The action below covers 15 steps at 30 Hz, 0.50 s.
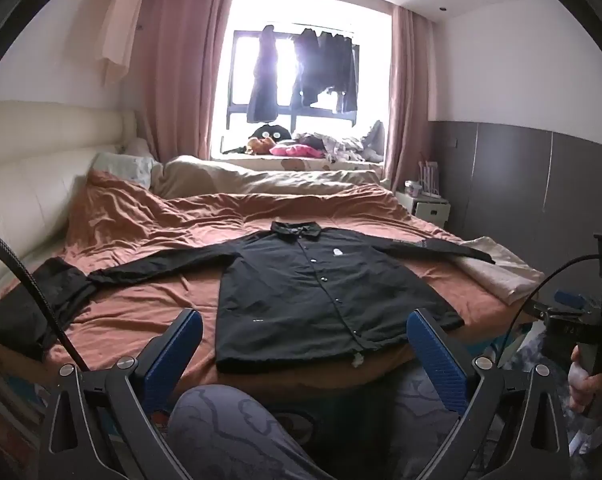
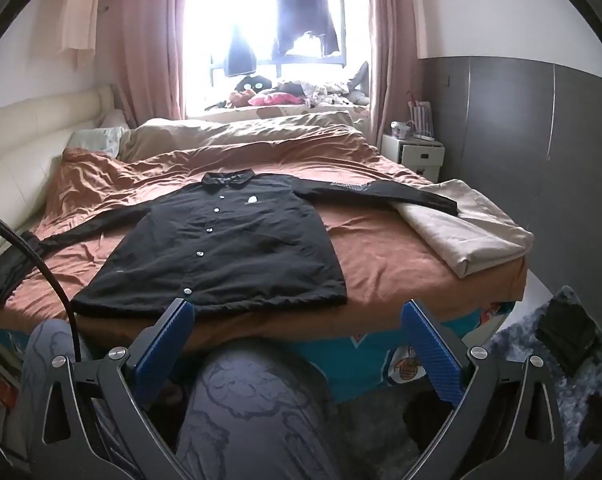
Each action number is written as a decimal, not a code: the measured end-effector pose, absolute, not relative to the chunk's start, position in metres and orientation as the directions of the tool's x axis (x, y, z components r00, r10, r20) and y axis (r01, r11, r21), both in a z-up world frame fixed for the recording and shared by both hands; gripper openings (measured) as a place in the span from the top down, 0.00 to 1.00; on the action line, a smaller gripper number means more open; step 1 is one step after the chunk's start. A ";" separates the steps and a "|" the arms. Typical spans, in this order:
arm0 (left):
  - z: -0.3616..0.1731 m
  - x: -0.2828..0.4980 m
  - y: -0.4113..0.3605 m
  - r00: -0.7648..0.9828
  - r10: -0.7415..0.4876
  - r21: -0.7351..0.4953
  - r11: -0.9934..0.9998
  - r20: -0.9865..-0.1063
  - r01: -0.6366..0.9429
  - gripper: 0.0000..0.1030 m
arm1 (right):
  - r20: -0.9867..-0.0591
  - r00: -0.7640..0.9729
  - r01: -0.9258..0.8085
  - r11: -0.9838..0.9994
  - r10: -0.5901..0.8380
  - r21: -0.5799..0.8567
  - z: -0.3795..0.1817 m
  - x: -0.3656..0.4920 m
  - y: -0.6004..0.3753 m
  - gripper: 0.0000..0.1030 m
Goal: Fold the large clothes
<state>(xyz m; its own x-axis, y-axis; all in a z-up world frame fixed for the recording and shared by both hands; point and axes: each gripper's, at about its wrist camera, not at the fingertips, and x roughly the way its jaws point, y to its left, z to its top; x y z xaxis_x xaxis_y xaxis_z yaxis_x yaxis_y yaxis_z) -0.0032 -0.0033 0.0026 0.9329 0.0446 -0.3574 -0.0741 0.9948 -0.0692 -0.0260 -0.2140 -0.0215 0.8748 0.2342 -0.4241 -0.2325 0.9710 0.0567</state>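
Nearest: our left gripper (image 1: 305, 344) and right gripper (image 2: 297, 334), both with jaws spread to their widest and nothing between them, hanging off the near edge of the bed (image 2: 381, 264) above a patterned trouser knee (image 2: 257, 400).

Next: 1 black button-front shirt (image 2: 221, 248), face up on the rust-coloured duvet (image 1: 149, 220), hem along the near edge, collar toward the far side, 2 sleeves stretched out to left and right. The right sleeve's cuff lies over a folded beige cloth (image 2: 469, 232) at the bed's right edge.

Far: beige quilt (image 1: 261, 178), window (image 1: 301, 60) with dark garments hanging.

Step, as we judge it: folding not yet begun. Next move likely calls for each gripper to pinch 1 sleeve or side and carry it inward.
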 end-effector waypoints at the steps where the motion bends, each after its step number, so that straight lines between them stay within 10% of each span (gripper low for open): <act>1: 0.002 -0.003 -0.003 0.933 0.043 -0.071 0.995 -0.358 -0.074 0.00 | -0.426 0.873 -0.235 0.970 0.239 0.062 -0.022 -0.025 -0.215 0.00; 15: 0.001 -0.005 -0.007 0.933 0.041 -0.062 0.996 -0.357 -0.068 0.00 | -0.419 0.877 -0.240 0.970 0.236 0.044 -0.022 -0.033 -0.218 0.00</act>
